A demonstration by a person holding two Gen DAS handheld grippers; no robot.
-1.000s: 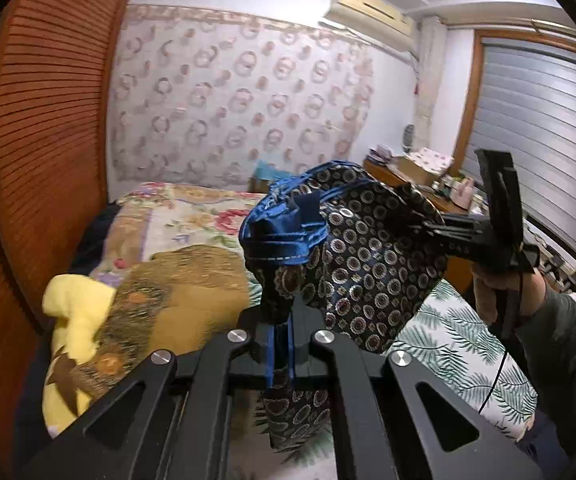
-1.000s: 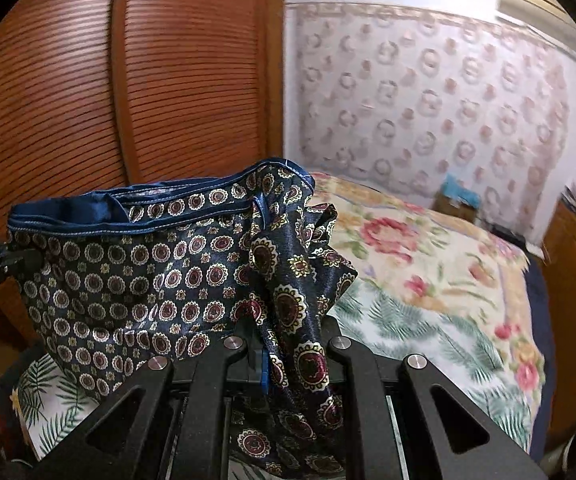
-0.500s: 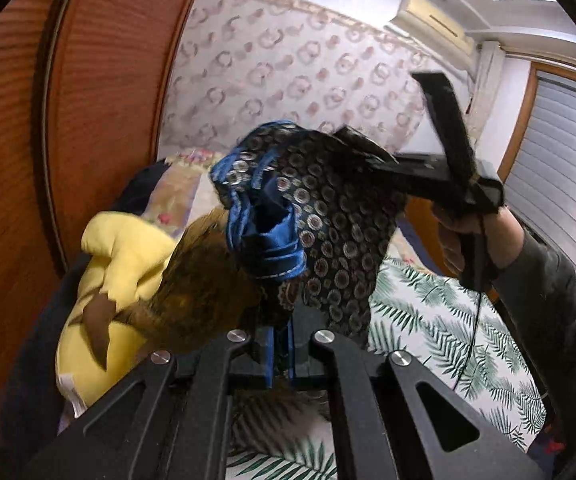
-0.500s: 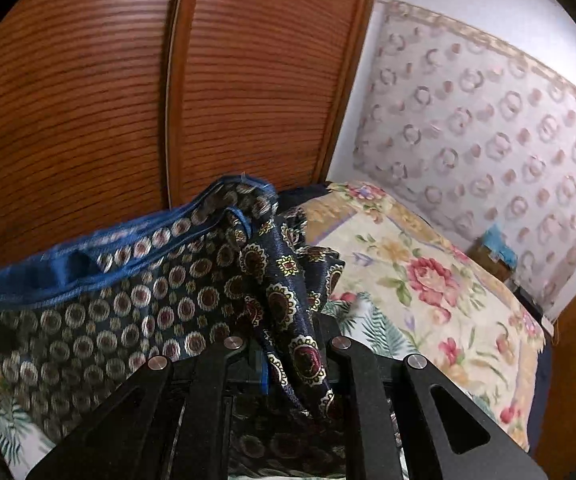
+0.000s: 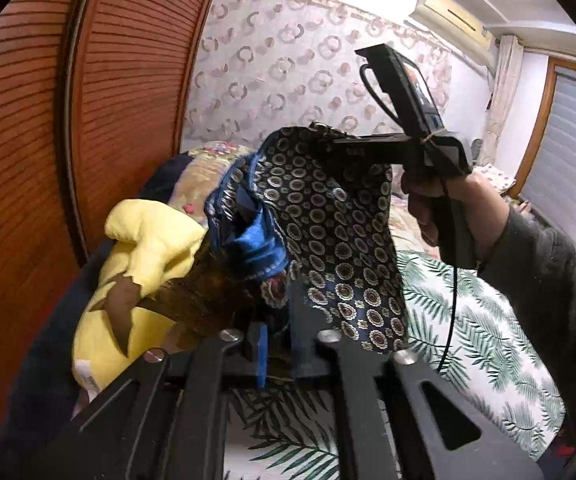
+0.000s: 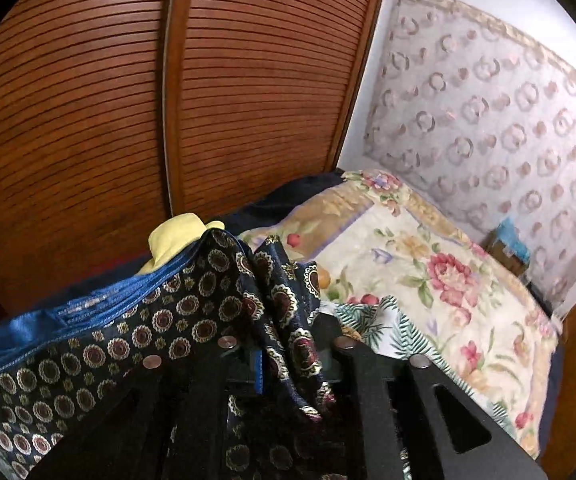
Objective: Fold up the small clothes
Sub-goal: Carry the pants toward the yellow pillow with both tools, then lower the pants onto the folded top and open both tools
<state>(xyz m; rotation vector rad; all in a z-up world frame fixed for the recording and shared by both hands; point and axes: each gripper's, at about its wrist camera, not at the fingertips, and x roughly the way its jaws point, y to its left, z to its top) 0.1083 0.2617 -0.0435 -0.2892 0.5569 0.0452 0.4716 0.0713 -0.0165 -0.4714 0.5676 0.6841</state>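
Grippers tilted downward – left gripper (image 5: 273, 344), right gripper (image 6: 283, 354) both loosening on patterned shorts (image 5: 328, 224).

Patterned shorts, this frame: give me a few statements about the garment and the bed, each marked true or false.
1. The navy patterned shorts are up off the bed, hanging between the two tools. True.
2. The shorts have a red waistband. False: the waistband is bright blue.
3. The right tool, seen from the left wrist view, reaches the top edge of the shorts. True.
4. A yellow plush toy lies on the bed near the wooden louvred door. True.
5. The sheet under the shorts is plain white. False: it is a green leaf-print sheet.
6. The shorts lie folded flat on the floral quilt. False: they hang bunched, unfolded.
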